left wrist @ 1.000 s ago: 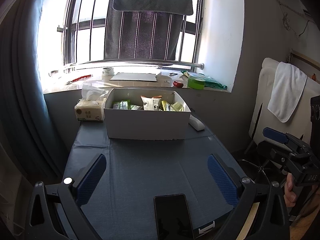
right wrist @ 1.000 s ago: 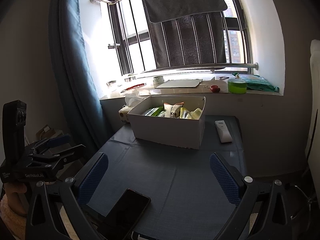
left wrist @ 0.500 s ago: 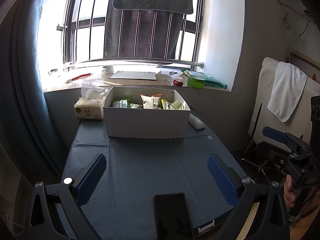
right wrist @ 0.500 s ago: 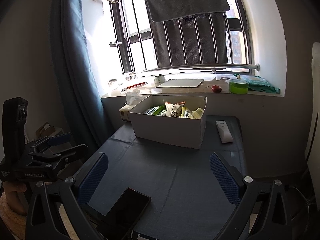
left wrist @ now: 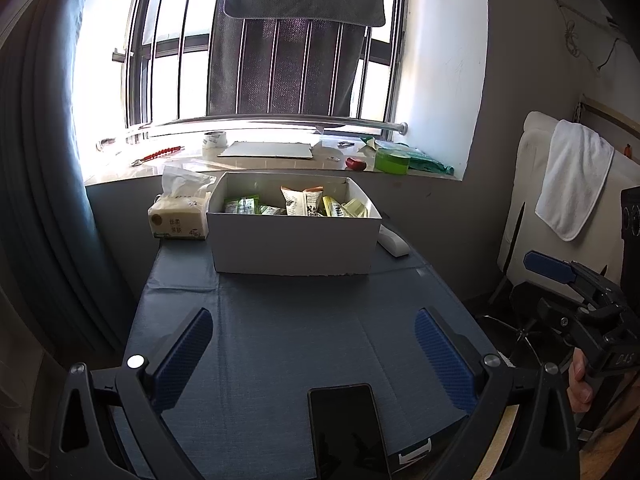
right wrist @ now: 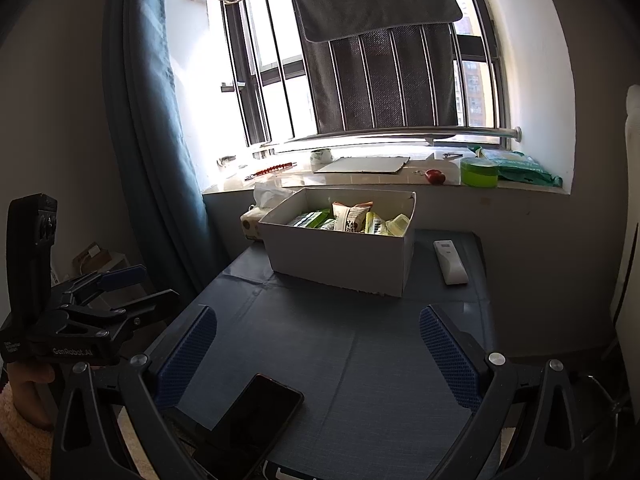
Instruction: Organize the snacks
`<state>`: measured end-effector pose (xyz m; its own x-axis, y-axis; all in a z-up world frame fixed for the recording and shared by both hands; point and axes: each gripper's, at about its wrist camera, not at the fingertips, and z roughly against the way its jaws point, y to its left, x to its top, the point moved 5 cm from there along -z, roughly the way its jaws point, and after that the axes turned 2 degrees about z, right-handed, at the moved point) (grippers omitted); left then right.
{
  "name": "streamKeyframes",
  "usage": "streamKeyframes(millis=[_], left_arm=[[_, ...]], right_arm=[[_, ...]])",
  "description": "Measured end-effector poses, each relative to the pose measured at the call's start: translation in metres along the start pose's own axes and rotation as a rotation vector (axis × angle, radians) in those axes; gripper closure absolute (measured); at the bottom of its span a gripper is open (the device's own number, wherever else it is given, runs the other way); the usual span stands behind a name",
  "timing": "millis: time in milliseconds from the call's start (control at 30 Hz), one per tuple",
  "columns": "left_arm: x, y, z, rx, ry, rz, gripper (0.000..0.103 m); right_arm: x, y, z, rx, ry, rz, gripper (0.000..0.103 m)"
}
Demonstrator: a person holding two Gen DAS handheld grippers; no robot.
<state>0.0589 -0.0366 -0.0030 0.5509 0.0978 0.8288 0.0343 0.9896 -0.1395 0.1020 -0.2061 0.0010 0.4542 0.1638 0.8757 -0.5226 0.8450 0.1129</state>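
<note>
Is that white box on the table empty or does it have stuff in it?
Not empty. The open-topped white box holds several snack packets, green, yellow and orange-white.

1 white box [left wrist: 294,246], 1 phone [left wrist: 346,432], 1 tissue pack [left wrist: 178,220], 1 remote [right wrist: 451,262], 2 grippers: left [left wrist: 310,354], right [right wrist: 318,354].

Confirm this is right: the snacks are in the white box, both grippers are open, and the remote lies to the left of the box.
One error: the white remote lies to the right of the white box, as the right wrist view shows. The snacks are in the box, and the left gripper and right gripper are open.
</note>
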Motion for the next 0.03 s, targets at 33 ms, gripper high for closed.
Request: streamKeyframes(millis=[33], left_arm=[[-0.0001, 0.0001, 0.0004, -0.005, -0.001, 0.0, 0.0]], right_arm=[[-0.0002, -0.0002, -0.0005, 0.0, 0.002, -0.001, 0.0]])
